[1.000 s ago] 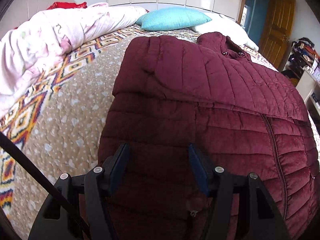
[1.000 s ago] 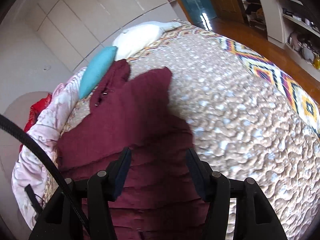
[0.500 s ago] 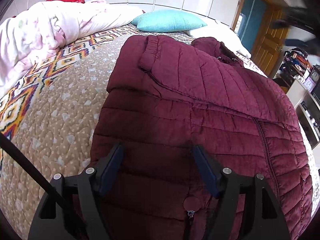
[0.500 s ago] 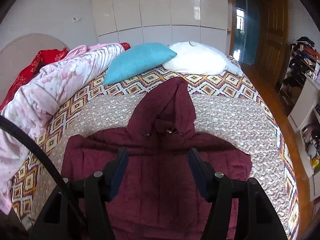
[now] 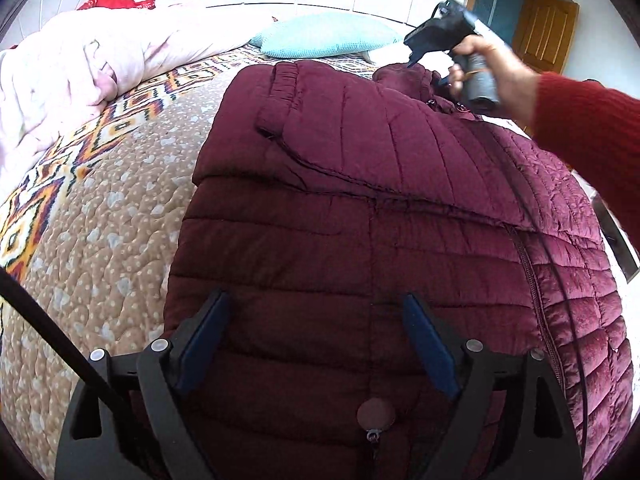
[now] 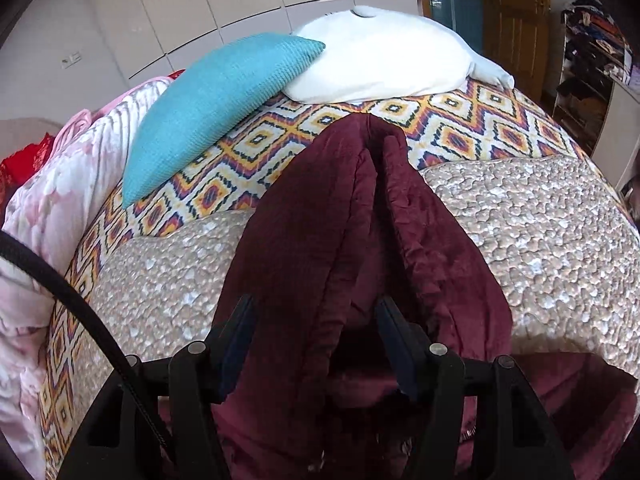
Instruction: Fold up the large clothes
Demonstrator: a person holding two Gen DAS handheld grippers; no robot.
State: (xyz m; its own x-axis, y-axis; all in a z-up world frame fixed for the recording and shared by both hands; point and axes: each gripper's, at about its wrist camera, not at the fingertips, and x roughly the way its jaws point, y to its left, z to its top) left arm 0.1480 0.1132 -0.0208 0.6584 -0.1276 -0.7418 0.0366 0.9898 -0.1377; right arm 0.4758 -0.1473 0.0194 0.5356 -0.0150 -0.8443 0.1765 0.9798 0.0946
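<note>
A dark red quilted jacket (image 5: 360, 208) lies flat on the bed with one sleeve (image 5: 304, 120) folded across its front. My left gripper (image 5: 314, 304) is open and empty, just above the jacket's lower hem. My right gripper (image 6: 314, 310) is open and low over the jacket's hood (image 6: 352, 208), which lies between its jaws and stretches toward the pillows. In the left wrist view the right gripper (image 5: 416, 58) shows at the collar, held by a hand in a red sleeve.
The bed has a beige quilted cover (image 5: 104, 232) with a diamond-pattern border (image 6: 248, 152). A teal cushion (image 6: 216, 108) and a white pillow (image 6: 380, 64) lie at the head. A pink duvet (image 5: 68, 76) is bunched along the left. Shelves (image 6: 592, 52) stand right.
My right gripper has dropped and moved forward from high over the jacket down to the hood. My left gripper has barely moved. Both stay open.
</note>
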